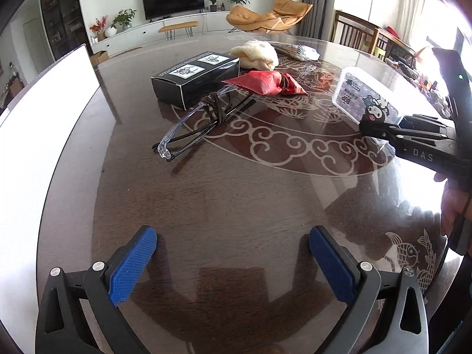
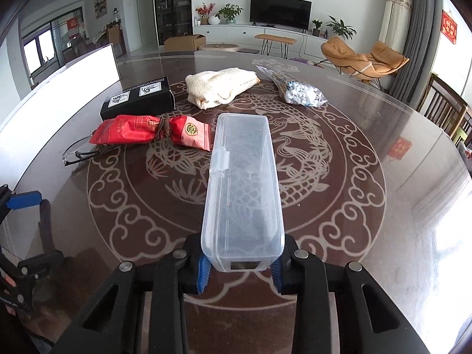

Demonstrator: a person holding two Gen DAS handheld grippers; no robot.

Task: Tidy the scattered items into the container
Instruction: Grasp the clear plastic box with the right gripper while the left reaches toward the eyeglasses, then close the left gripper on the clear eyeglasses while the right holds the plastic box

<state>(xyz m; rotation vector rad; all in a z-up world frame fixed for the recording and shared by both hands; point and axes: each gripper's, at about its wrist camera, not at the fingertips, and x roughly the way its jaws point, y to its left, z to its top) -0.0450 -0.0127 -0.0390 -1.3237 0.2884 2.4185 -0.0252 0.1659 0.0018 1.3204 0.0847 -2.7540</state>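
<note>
My right gripper is shut on the near end of a clear plastic box and holds it above the round table; the box also shows in the left wrist view, stickered. My left gripper is open and empty, low over the table's near side. Scattered on the table: a black carton, a red packet tied with a brown band, clear glasses, a cream knit cloth and a plastic bag of small white pieces. A large white container stands at the left edge.
The table is dark wood with a glossy patterned top. Wooden chairs stand at its right. The container's white wall runs along the table's left side.
</note>
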